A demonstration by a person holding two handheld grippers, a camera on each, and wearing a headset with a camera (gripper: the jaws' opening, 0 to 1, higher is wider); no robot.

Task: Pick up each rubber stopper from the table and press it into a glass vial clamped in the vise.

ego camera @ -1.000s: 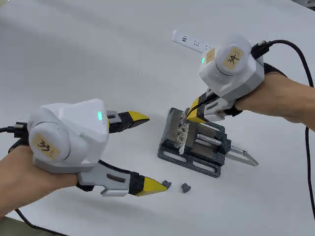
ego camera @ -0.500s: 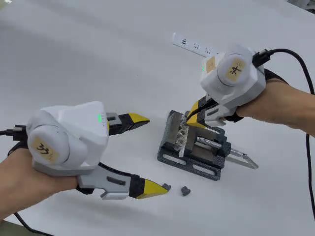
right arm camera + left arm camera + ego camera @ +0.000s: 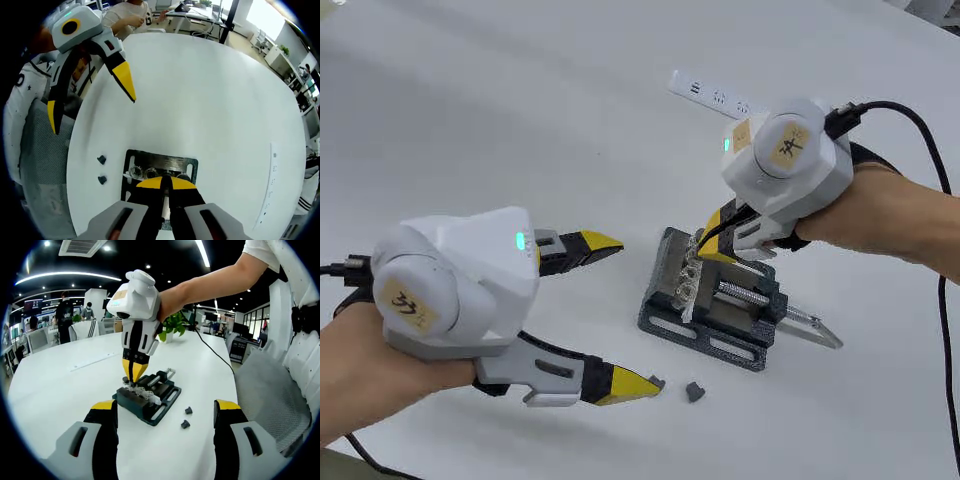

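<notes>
White counter carries a dark metal vise; closed right claw presses its glass vials, open left claw poised for 2 grey rubber stoppers.

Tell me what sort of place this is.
Probably an open-plan office or lab: a big white table, ceiling strip lights, other people at desks behind, and a potted plant.

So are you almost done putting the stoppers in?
Not yet. The right gripper, jaws shut, is down at the vials in the vise; I can't tell which are already plugged. Two stoppers lie on the table by the open left gripper, waiting.
</notes>
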